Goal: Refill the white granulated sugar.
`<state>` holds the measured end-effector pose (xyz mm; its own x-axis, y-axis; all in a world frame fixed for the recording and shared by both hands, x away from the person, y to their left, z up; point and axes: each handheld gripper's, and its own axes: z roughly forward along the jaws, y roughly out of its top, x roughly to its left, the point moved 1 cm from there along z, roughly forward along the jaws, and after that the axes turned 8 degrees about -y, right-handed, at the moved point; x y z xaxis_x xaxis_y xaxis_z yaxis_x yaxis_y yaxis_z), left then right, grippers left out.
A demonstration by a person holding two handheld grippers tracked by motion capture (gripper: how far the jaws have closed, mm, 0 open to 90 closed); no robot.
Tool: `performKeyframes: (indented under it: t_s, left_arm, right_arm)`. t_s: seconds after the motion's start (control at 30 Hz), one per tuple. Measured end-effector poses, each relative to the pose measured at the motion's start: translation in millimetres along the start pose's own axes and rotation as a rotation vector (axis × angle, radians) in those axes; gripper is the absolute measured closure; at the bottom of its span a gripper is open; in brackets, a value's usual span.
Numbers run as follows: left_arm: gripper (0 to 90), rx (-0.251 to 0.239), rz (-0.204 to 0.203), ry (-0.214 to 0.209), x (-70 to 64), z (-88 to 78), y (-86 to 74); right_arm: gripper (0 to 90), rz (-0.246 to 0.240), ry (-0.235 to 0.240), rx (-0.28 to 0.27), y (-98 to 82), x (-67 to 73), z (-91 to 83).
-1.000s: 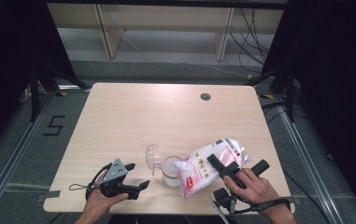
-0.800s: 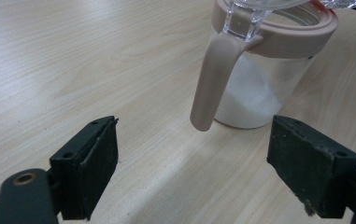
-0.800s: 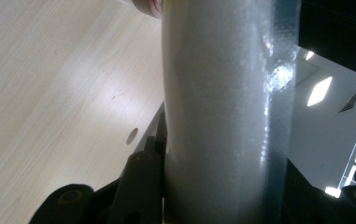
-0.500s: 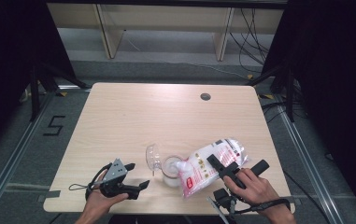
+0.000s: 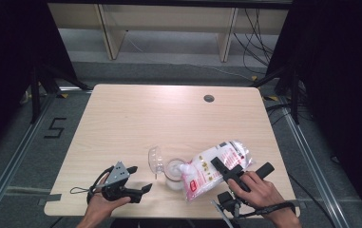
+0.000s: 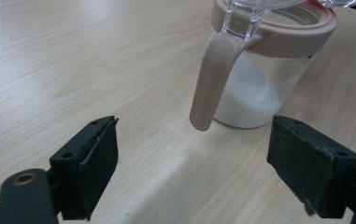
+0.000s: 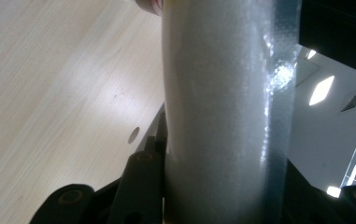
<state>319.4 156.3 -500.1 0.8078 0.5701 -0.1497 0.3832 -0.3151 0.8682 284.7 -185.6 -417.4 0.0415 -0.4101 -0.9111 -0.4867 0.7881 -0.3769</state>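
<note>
Item 1. Left claw (image 5: pixel 140 191): at the near left edge of the tabletop (image 5: pixel 136 123), held in the person's left hand (image 5: pixel 103 205), lying low and pointing toward the jar. Jaws spread wide with nothing between them; in the left gripper view its two black pads (image 6: pixel 94 165) stand apart over bare wood, the jar just ahead of them.

Item 2. Right claw (image 5: pixel 231 171): near right edge, held in the right hand (image 5: pixel 257 190). Pinching the bag across its body; in the right gripper view the frosted plastic (image 7: pixel 222 112) stands pressed between the two jaws.

Item 3. Bag (image 5: pixel 214 166): clear plastic with white granular contents and a red label, tilted, its lower end over the mouth of the jar, its upper end raised toward the right.

Item 4. Jar (image 5: pixel 173 172): clear, upright on the tabletop between the two claws, with a pale pink rim (image 6: pixel 278 35) and a pink handle (image 6: pixel 210 81) hanging down its side. White granules fill its lower part. Its clear lid (image 5: pixel 156 159) is swung open, standing to the left of the mouth.

Item 5. Round grommet hole (image 5: pixel 209 98): far right part of the tabletop, well apart from the rest.
</note>
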Motion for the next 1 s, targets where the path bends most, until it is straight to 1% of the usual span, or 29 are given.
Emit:
performKeyframes:
  t_s: [0.03, 0.07, 0.13, 0.23, 0.27, 0.43, 0.57, 0.73, 0.77, 0.87, 0.97, 1.0]
  left_arm:
    - [16.1, 0.0, 0.0, 0.0, 0.0, 0.0, 0.0]
    - [16.1, -0.001, -0.001, 0.0, 0.0, 0.0, 0.0]
    - [16.1, -0.003, -0.001, -0.005, 0.3, 0.2, -0.1]
    - [16.1, 0.0, 0.001, 0.0, 0.1, 0.0, 0.0]
    - [16.1, -0.002, 0.0, -0.005, 0.2, 0.2, -0.1]
    - [16.1, -0.001, 0.001, -0.002, 0.5, 0.0, -0.1]
    - [16.1, -0.002, 0.0, -0.005, 0.4, 0.2, -0.1]
    - [16.1, -0.003, -0.003, -0.005, 0.1, 0.4, -0.2]
    - [16.0, -0.002, -0.002, -0.005, 0.1, 0.4, -0.2]
    - [16.1, -0.002, -0.002, -0.005, 0.2, 0.5, -0.3]
    - [16.1, -0.008, -0.009, -0.006, -0.3, 1.2, -0.4]
    - [16.1, -0.009, -0.009, -0.005, -0.2, 1.1, -0.3]
  right_arm:
    - [72.7, 0.0, 0.0, 0.0, 0.0, 0.0, 0.0]
    - [72.8, -0.017, 0.0, -0.001, -0.9, -1.0, 0.3]
    - [72.7, -0.014, 0.002, 0.002, -1.1, -0.9, 0.1]
    - [72.8, -0.009, 0.003, 0.005, -1.5, -1.3, -0.6]
    - [72.8, -0.012, -0.001, 0.002, -1.3, -1.4, -0.5]
    - [72.8, -0.013, 0.0, 0.0, -0.6, -1.4, -0.3]
    - [72.8, 0.0, 0.004, 0.0, -0.1, -0.5, -0.2]
    - [72.9, -0.004, 0.001, 0.002, -0.2, -0.5, -0.2]
    - [72.9, -0.013, -0.002, 0.001, -0.4, -0.8, 0.0]
    - [72.9, -0.022, 0.0, 0.001, -0.8, -1.5, 0.0]
    - [72.9, -0.022, 0.0, 0.003, -0.6, -1.2, -0.1]
    - [72.9, -0.014, 0.001, 0.004, -0.2, -0.3, 0.1]
